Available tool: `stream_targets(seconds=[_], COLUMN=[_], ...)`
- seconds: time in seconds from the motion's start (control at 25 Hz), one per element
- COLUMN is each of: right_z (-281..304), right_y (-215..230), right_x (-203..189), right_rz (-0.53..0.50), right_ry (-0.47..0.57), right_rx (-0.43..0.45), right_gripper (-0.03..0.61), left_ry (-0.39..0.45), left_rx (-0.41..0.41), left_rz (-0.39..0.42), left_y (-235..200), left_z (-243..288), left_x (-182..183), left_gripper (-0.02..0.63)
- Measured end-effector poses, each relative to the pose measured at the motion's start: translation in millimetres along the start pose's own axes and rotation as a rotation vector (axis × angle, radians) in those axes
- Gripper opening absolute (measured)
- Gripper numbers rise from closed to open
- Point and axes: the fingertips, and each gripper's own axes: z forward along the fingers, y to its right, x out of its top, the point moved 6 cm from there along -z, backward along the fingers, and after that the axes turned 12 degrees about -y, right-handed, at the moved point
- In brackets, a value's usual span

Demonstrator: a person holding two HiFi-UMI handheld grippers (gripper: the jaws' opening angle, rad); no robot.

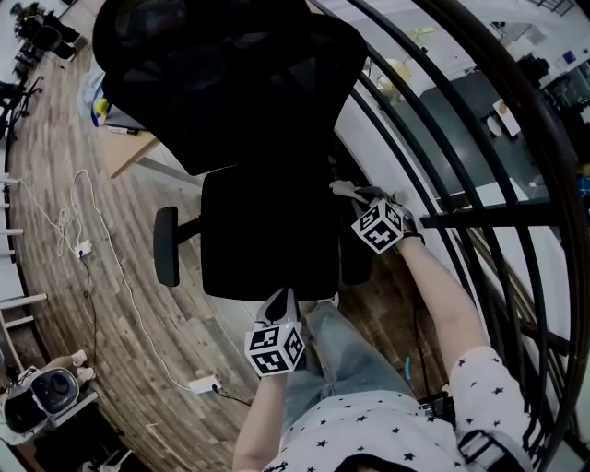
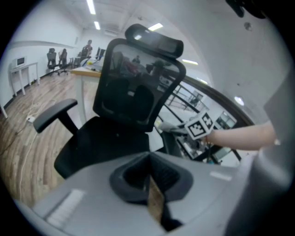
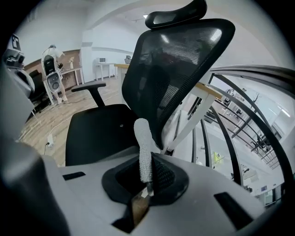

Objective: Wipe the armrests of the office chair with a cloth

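Dim grey head view, bright ceiling strips (image 2: pixel 91 6) high beyond the left gripper (image 2: pixel 154 196), soft blur around it, fisheye bending every edge, black chair (image 1: pixel 267 240) swallowing detail.

Nubbly grey cloth (image 3: pixel 144 152), black mesh chair back (image 3: pixel 179 69)

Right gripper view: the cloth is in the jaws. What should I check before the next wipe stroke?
1. Cloth clamped in right gripper: ok, the jaws are shut on it.
2. Cloth touching right armrest: cannot tell; it sits over the armrest's back end.
3. Left gripper out of the way: ok, it is shut, empty and in front of the seat.
4. Left armrest unobstructed: ok, nothing lies on it.
5. Clearance to railing beside the right gripper: cannot tell.
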Motion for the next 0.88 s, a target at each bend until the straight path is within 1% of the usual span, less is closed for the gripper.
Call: stream_targets(seconds=[0.16,0.36,0.64,0.88], right_z=[10.7,10.7,10.8,9.3], right_y=[1.5,1.4,0.1,-4.8], right_x=[-7.8,-9.6,-8.0,-9.3], right_rz=[0.011,0.037,0.01,0.026], right_ry=[-0.026,-0.017,-0.036,-0.038], right_rx=[0.008,0.016,-0.004,0.011], right_gripper=[0.026,0.026,0.025,0.025], left_ry=[-0.009,-0.017,-0.013,-0.006], left_rx=[0.007,0.0,-0.014,-0.014], left_rz=[-0.015,-0.017,-0.001,-0.002], left_y=[-0.7,3.1,8.0,5.4], left_z=[2.4,4.0,7.4,5.0], left_x=[-6.1,-8.1,-0.6,-1.1], left_gripper=[0.008,0.008,0.008,0.008])
